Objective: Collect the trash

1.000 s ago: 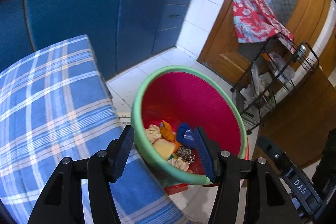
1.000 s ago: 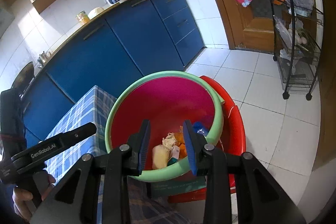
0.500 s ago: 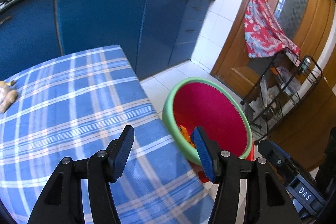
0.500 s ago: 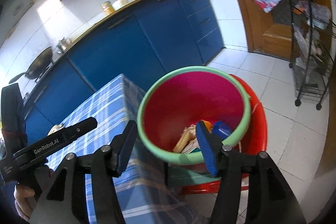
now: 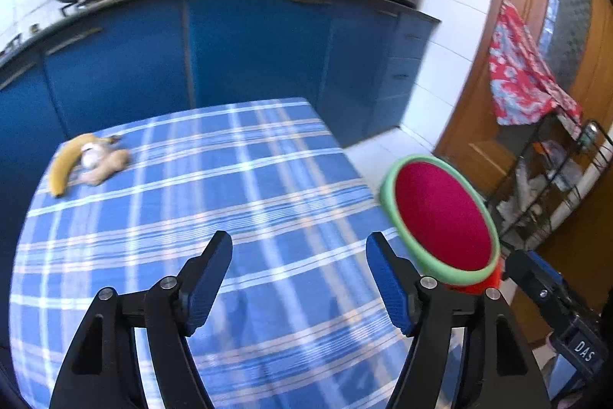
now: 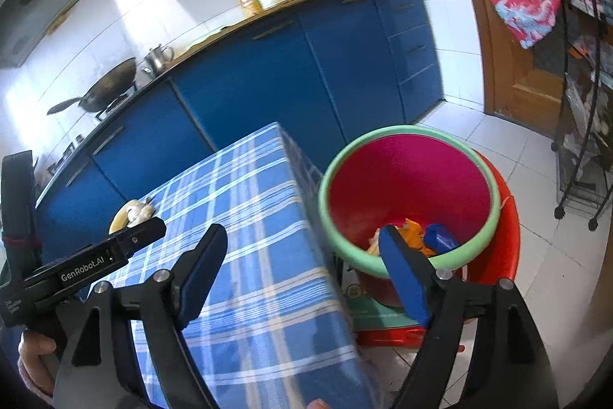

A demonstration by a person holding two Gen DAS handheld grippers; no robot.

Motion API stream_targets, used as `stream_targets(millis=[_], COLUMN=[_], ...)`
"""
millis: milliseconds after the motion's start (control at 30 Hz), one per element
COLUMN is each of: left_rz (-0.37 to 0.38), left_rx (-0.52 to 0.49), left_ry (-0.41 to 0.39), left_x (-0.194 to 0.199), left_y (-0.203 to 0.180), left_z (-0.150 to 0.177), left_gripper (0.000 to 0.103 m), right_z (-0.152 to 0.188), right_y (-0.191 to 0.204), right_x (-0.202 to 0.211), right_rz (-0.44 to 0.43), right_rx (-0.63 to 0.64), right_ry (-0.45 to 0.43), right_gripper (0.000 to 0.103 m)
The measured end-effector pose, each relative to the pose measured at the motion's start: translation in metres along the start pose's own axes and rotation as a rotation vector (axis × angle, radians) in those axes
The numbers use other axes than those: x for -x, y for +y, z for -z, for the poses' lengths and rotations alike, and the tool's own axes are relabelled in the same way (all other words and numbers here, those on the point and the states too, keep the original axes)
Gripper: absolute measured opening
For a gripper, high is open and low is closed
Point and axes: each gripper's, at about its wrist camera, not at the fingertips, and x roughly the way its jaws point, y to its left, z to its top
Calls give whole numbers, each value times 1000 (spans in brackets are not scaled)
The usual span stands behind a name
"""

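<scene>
The left gripper (image 5: 299, 273) had its jaws spread wide, having just been opening further, with nothing between the blue pads (image 5: 208, 278); only the blue plaid tablecloth (image 5: 184, 209) showed in the gap, and the fingers touched nothing. The right gripper (image 6: 302, 271) likewise had its jaws spread wide after opening, and it gripped nothing: between its pads lay the corner of the tablecloth (image 6: 245, 225), while its right pad (image 6: 402, 275) overlapped in view the near rim of the bin without visibly touching it. That bin, a red bucket with a green rim (image 6: 410, 194), stood on the white tiled floor just beside the table's corner, with a red basin (image 6: 505, 240) around its base; inside lay collected trash (image 6: 425, 236), orange, blue and pale pieces. In the left wrist view the bucket (image 5: 440, 217) appeared to the right of the table edge. At the far left of the cloth, well apart from both grippers, a banana (image 5: 65, 160) lay touching some pale scraps (image 5: 101, 163). A hand (image 6: 34, 363) held the left gripper's handle at the lower left of the right wrist view. Blue cabinets (image 5: 249, 41) stood behind the table.
</scene>
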Motion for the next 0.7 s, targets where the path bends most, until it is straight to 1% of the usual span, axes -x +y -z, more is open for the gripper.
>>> stream_targets(millis=[100,467,567,700], left_rz=[-19,-76,-91,-127], left_rx=[33,106,122,140], left_ry=[-4,-65,-87,-96], left_x=[12,59,72,83], left_y=[15,50,57,64], left_z=[9,35,41,48], left_gripper=[74,74,80,80], right_z=[4,22,28,35], right_y=[12,50,62,77], right_x=[1,15,20,24], right_rz=[-17,-40,-48,-63], right_rx=[24,95,120,158], right_ry=[11,20,16,15], right_gripper=[86,86,87,87])
